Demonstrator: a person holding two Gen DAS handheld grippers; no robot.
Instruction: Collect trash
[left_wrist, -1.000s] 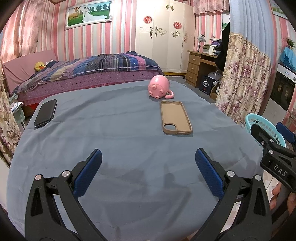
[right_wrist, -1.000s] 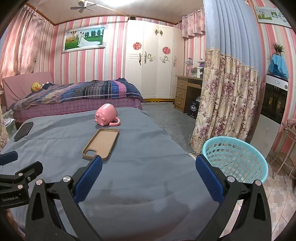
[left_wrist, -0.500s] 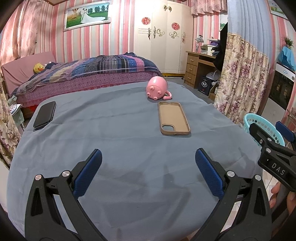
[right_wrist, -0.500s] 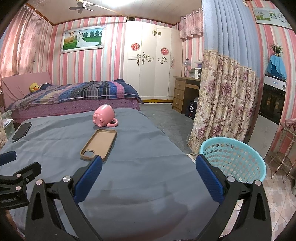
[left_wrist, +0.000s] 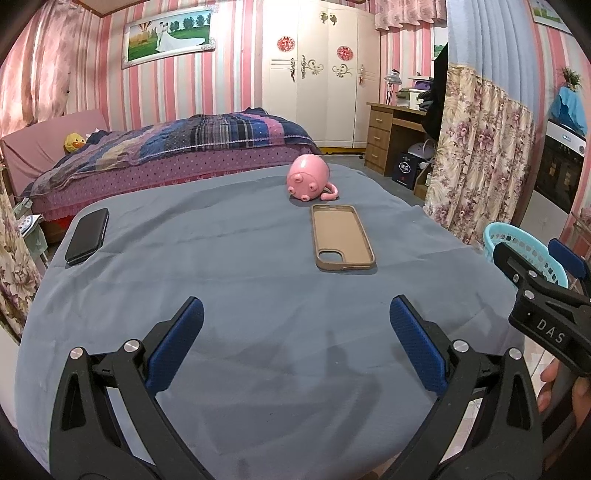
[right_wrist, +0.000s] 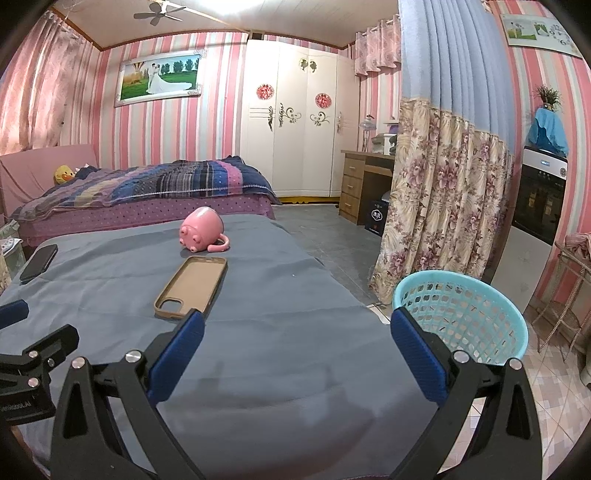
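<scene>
Left wrist view: both grippers' jaws wide apart, empty, over blue cloth (left_wrist: 258, 295); phone case (left_wrist: 341, 238), pig mug (left_wrist: 309, 177) beyond.

home bedroom | bed (right_wrist: 147, 192) | wardrobe (right_wrist: 295, 125) | desk (right_wrist: 364, 184) | striped wallpaper

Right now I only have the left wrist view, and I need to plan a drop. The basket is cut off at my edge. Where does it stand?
Observer: The turquoise basket stands on the tiled floor, just off the right edge of the table.
Operator: Is the right hand-held gripper free to carry?
Observer: Yes. The right hand-held gripper is wide open, with nothing between its fingers.
</scene>
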